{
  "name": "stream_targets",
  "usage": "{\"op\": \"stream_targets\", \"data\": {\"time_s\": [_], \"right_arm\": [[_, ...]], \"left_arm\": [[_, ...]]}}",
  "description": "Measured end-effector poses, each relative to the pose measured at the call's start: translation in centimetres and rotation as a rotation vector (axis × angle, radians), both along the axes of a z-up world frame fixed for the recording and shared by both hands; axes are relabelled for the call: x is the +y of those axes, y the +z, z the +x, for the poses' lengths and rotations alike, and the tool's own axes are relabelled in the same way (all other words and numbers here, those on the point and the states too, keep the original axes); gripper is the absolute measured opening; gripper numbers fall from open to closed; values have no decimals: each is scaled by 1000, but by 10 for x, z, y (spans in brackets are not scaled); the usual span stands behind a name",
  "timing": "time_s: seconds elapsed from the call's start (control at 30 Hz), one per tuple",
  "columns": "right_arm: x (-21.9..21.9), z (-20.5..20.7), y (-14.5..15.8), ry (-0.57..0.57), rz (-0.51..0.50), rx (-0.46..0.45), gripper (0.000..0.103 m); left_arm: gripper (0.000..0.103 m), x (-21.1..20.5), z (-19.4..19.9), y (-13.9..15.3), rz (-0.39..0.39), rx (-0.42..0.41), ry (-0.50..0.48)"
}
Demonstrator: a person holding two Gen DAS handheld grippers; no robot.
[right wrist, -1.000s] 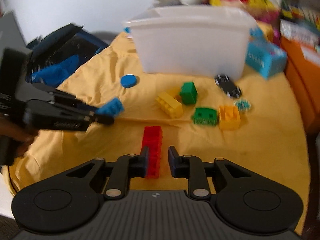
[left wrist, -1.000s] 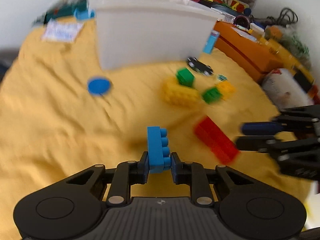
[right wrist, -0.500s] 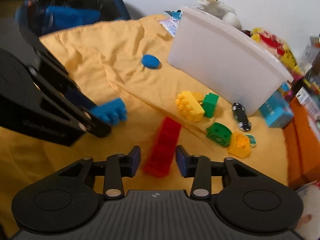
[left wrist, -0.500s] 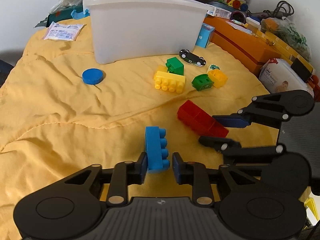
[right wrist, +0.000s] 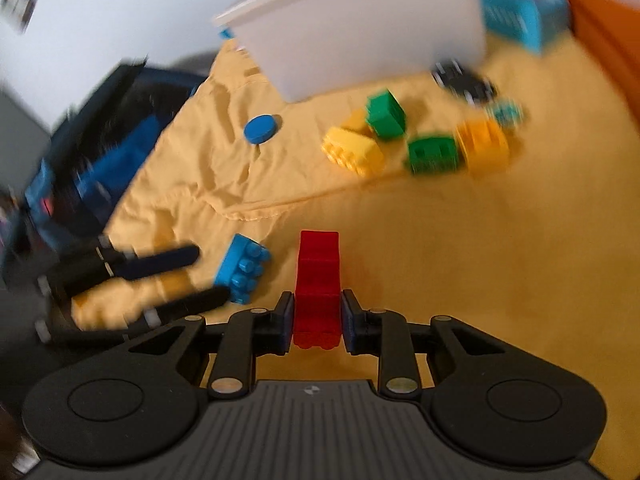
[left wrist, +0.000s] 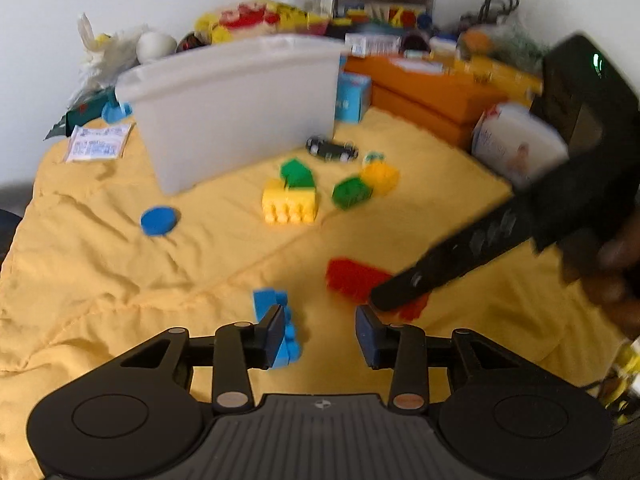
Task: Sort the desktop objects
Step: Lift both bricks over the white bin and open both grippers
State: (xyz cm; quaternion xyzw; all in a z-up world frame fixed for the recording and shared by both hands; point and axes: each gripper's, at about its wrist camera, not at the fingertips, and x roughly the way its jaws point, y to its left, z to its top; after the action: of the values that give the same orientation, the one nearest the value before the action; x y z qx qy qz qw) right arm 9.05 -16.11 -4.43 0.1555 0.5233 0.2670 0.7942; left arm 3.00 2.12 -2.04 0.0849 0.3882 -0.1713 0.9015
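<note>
Yellow cloth (left wrist: 100,280) carries most pieces loose outside the white plastic bin (left wrist: 240,108); in my left view the left gripper (left wrist: 320,330) gapes, the blue studded brick (left wrist: 276,328) beside one finger. In my right view, the right gripper (right wrist: 316,316) clamps the long red brick (right wrist: 318,276); sorting is barely begun.

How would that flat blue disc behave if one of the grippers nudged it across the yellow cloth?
The blue disc lies flat, so it would probably slide rather than roll. It looks stiff and light. The yellow cloth is wrinkled around it, so it might snag on a fold or tip onto its edge.
</note>
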Motion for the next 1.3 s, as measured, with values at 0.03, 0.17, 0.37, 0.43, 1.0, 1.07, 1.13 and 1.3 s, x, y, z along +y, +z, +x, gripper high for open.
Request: {"op": "stream_targets", "data": {"time_s": [0.03, 0.17, 0.37, 0.43, 1.0, 1.07, 1.13, 1.3], "right_arm": [[-6, 1, -4, -23, 26, 27, 27], [-18, 5, -9, -113, 12, 27, 30], [-28, 4, -1, -149, -168, -132, 36], [-21, -1, 8, -112, -299, -245, 40], [56, -34, -9, 279, -819, -635, 31], [59, -43, -2, 290, -827, -707, 31], [66, -47, 2, 311, -822, -722, 31], [74, -43, -12, 332, -874, -657, 31]], "left_arm": [[43, 1, 3, -6, 27, 3, 12], [43, 14, 8, -9, 28, 5, 58], [43, 21, 10, -15, 59, 12, 73], [43, 21, 9, -13, 59, 4, 84], [44, -10, -15, 3, 75, -80, -29], [44, -9, -13, 1, 79, -73, -28], [44, -8, -11, -2, 80, -63, -23], [44, -6, -6, -7, 89, -46, -8]]}}
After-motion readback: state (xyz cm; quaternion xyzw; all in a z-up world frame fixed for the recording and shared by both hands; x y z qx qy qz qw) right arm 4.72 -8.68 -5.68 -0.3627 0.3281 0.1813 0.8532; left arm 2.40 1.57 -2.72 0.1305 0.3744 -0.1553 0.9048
